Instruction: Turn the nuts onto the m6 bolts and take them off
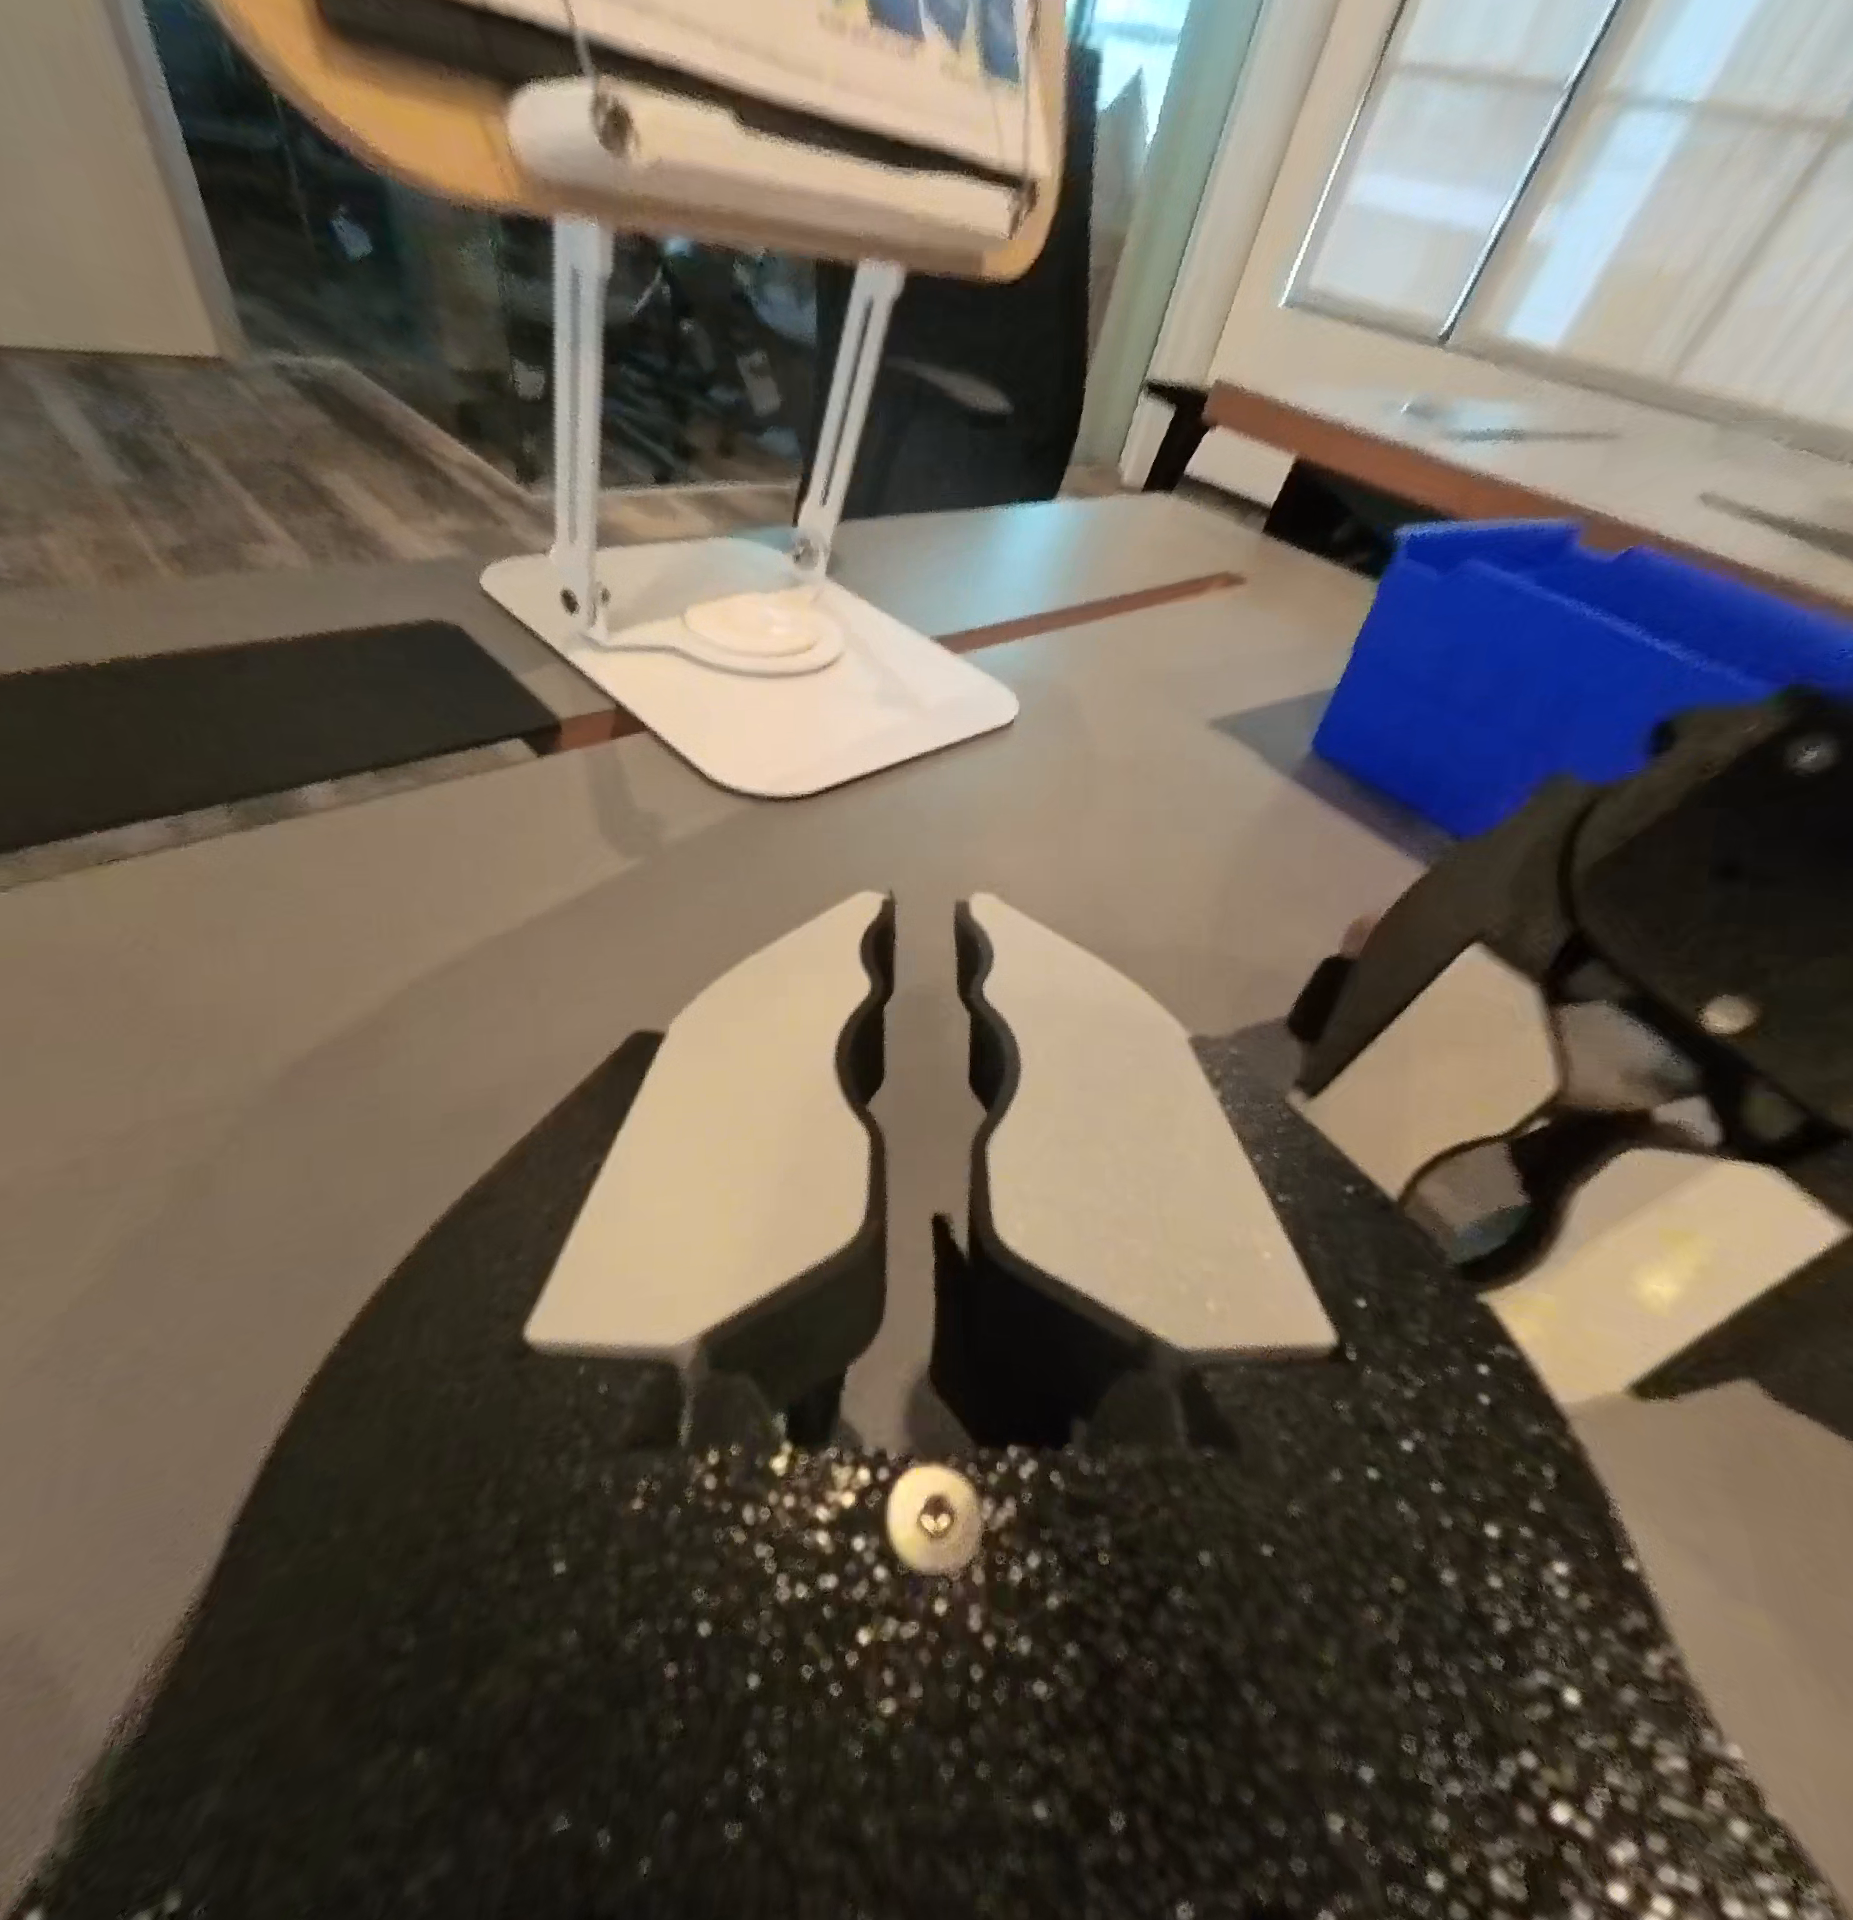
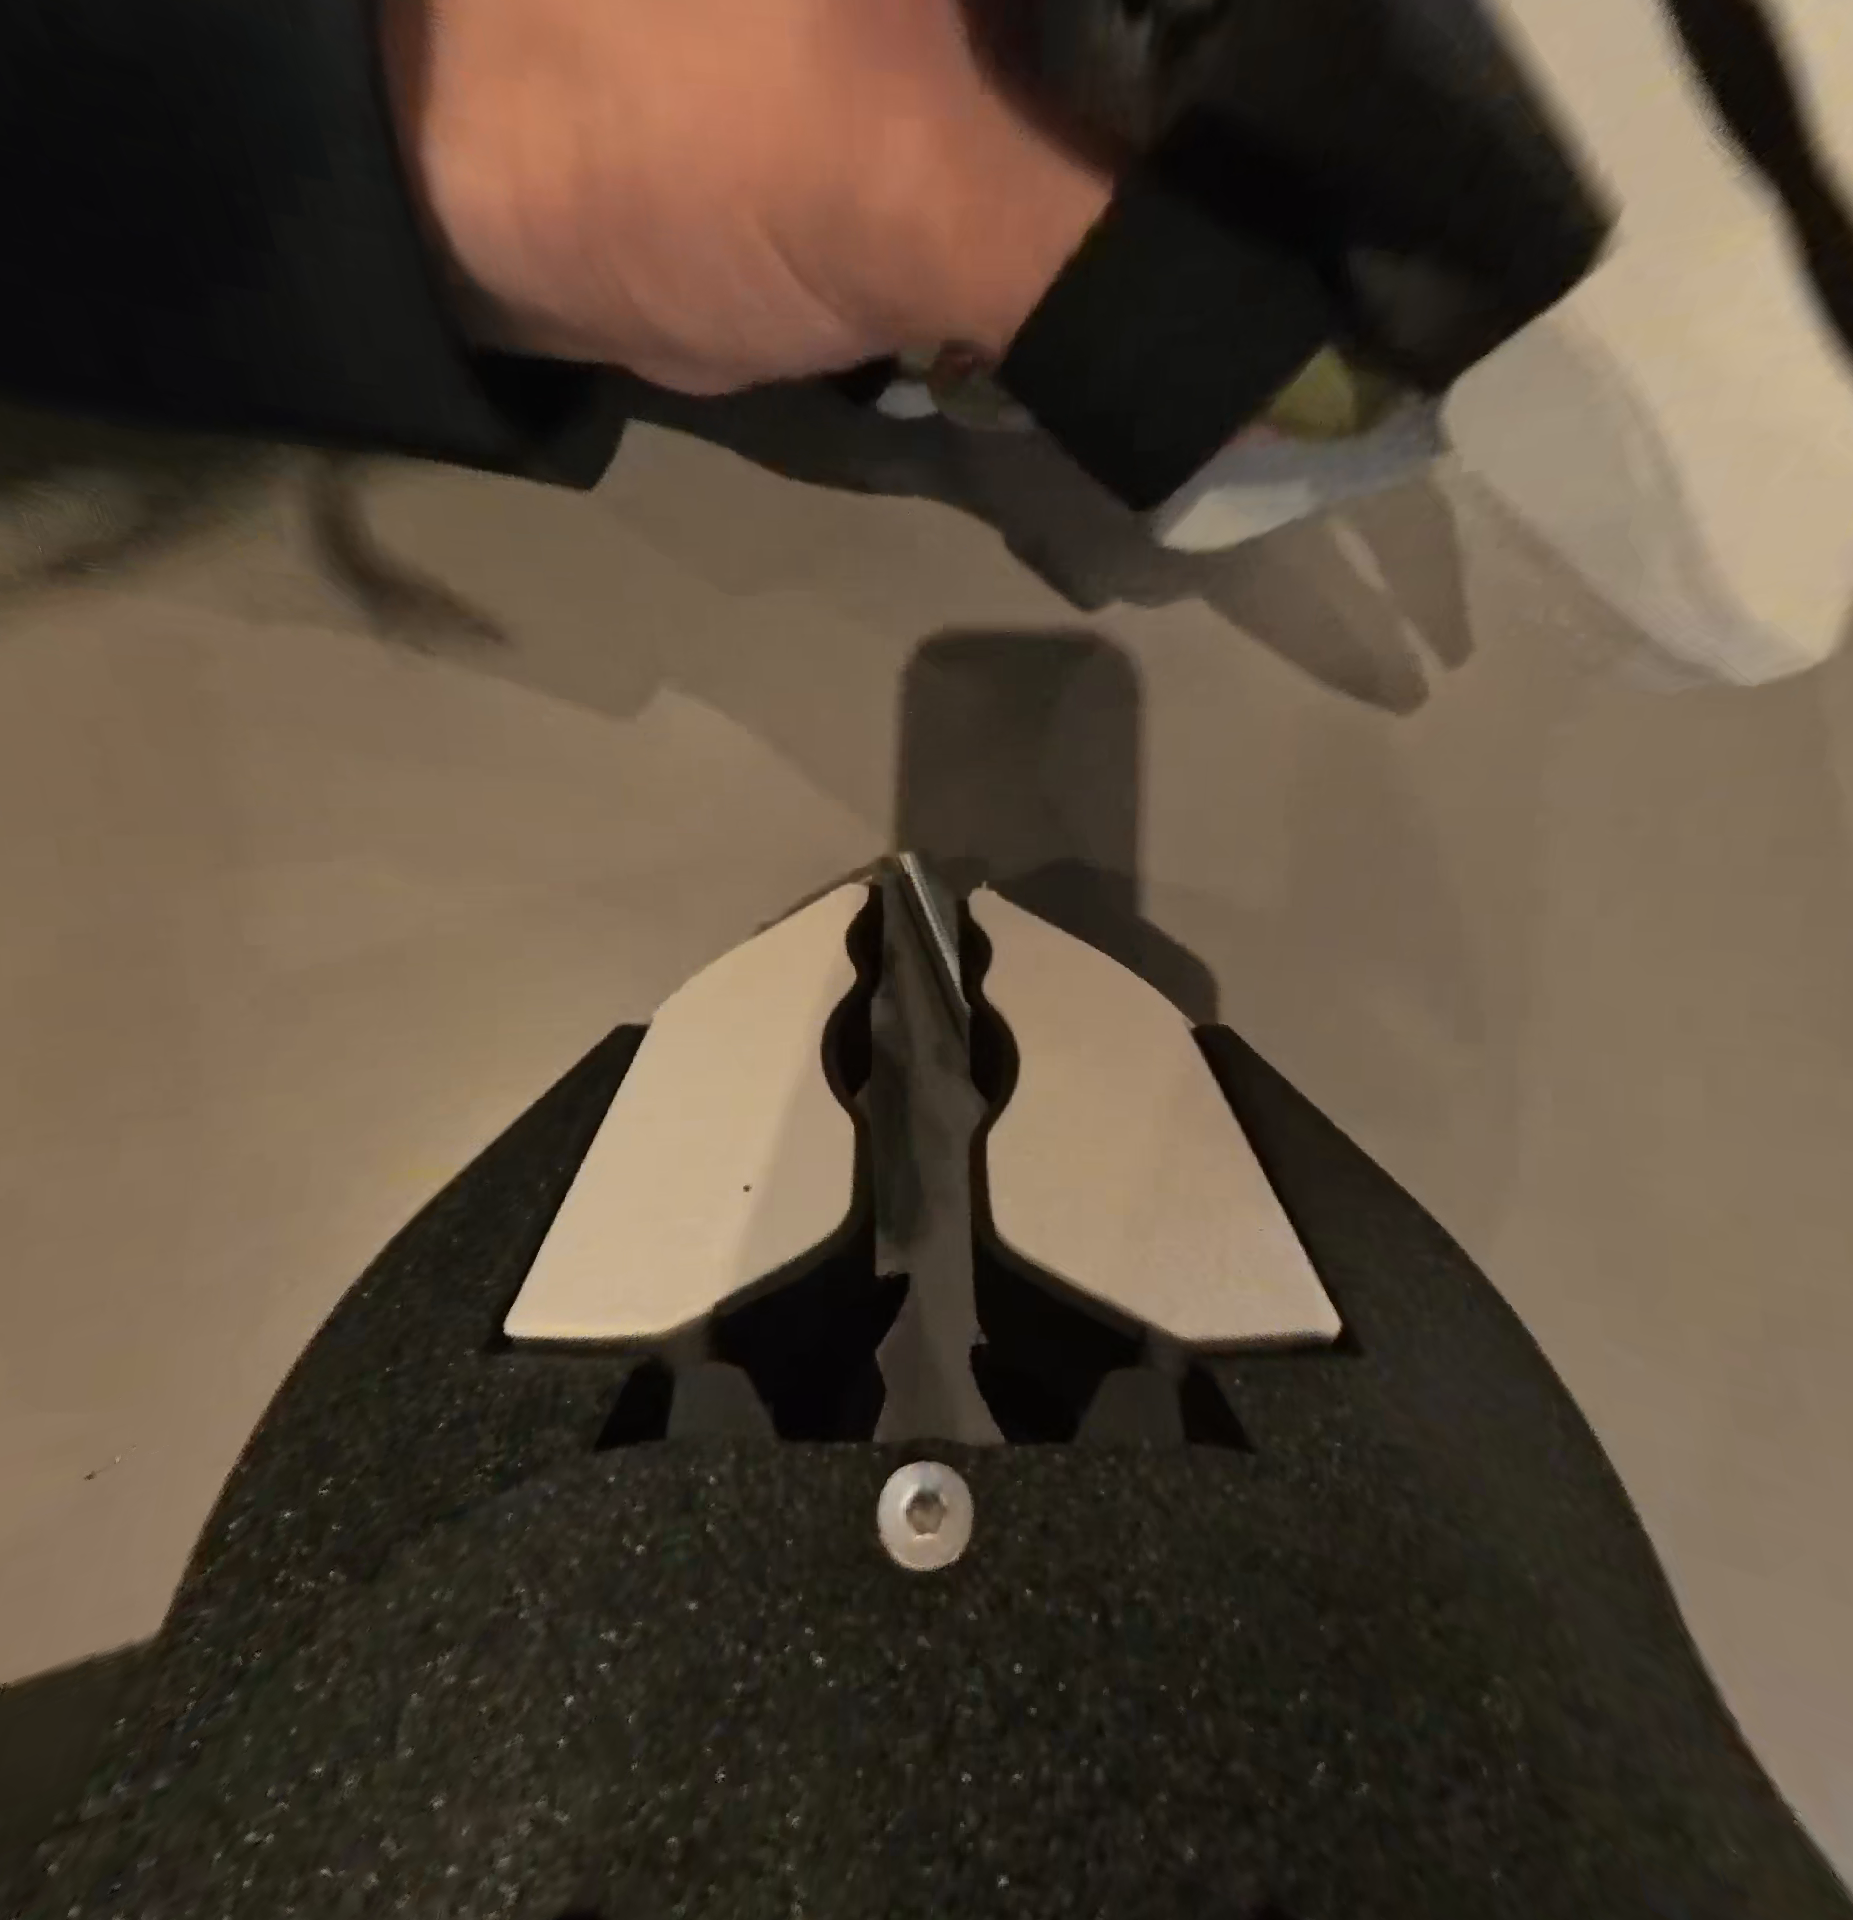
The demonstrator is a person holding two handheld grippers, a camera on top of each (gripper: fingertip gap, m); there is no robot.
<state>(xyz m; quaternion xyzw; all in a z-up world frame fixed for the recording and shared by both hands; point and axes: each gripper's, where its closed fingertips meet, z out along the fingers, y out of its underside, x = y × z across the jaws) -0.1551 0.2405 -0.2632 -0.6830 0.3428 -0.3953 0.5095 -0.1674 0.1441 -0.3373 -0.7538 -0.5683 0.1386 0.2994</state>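
In the right wrist view my right gripper (image 2: 927, 894) is shut on a slim shiny metal bolt (image 2: 932, 935) that lies slanted between its white fingers, close above the beige table (image 2: 278, 883). No nut shows. In the left wrist view my left gripper (image 1: 927, 914) is shut to a thin slit with nothing visible in it, held above the grey table (image 1: 278, 1039). The right gripper (image 1: 1421, 1132) also shows there, low at the right, tilted down toward the table.
A white stand (image 1: 797, 665) carrying a device is at the back centre. A blue bin (image 1: 1545, 675) sits at the right and a black mat (image 1: 226, 707) at the left. A person's hand (image 2: 693, 187) holds the other gripper's black handle (image 2: 1265, 260) above a dark rounded patch (image 2: 1021, 748). Spacing between my two grippers at the tips: around 12 centimetres.
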